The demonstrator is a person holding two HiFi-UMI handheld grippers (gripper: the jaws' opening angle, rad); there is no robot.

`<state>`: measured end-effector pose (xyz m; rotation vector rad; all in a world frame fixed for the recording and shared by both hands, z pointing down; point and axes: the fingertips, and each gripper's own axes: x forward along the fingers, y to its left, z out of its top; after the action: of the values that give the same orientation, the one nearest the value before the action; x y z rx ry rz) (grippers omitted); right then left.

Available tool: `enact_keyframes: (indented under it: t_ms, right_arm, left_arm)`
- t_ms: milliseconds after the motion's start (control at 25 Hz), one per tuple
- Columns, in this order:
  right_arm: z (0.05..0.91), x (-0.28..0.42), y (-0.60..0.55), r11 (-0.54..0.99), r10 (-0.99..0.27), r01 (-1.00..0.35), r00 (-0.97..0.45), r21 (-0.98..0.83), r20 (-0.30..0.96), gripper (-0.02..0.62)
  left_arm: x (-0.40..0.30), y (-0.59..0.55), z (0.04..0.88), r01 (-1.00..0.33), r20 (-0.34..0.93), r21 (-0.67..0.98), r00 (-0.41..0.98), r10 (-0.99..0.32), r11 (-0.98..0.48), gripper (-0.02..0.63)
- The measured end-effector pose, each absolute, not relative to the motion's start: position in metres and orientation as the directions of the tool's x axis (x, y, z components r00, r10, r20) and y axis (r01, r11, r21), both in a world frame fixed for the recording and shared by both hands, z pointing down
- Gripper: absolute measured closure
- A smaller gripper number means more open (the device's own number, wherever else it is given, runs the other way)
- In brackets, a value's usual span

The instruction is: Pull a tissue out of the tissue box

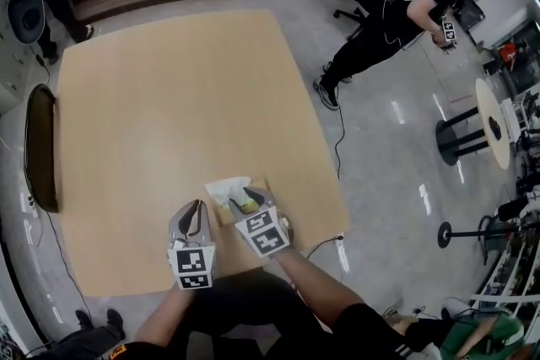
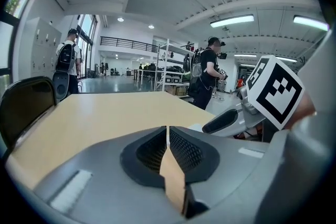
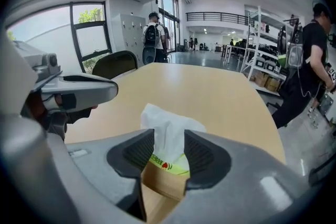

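Left gripper (image 2: 168, 138) jaws pinch the box (image 2: 173, 181) edge; right gripper (image 3: 169, 150) jaws gape wide either side of the tissue (image 3: 167, 126).

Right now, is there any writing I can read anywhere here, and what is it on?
Tissue box: red print on its yellow-green band, too blurred to read.
Marker cubes: black-and-white square patterns, no words.
Nothing else is legible.

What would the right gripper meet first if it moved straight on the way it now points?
Most likely the white tissue sticking up from the tissue box. It stands right between the open jaws of the right gripper, with the box just beneath. Exact depth is hard to judge.
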<state>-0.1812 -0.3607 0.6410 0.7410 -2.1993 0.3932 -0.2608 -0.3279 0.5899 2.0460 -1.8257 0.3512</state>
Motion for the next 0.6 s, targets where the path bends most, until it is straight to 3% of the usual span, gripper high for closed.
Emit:
enact_keyframes:
  t_ms: [320,480,600]
  right_arm:
    - [0.655,-0.176,-0.363,0.779,-0.378,-0.627,-0.471,-0.001,0.797,0.449]
    - [0.657,-0.172,-0.364,0.772,-0.396,-0.636,-0.455,0.020,0.798,0.587]
    - [0.652,-0.175,-0.366,0.761,-0.411,-0.648,-0.467,0.013,0.783,0.594]
  left_arm:
    - [-0.261,-0.339,0.603,-0.985,0.440,0.125,0.164,-0.883,-0.121,0.584]
    - [-0.258,-0.341,0.605,-0.983,0.445,0.124,0.177,-0.878,-0.135,0.586]
    - [-0.259,-0.340,0.604,-0.982,0.449,0.125,0.183,-0.875,-0.141,0.587]
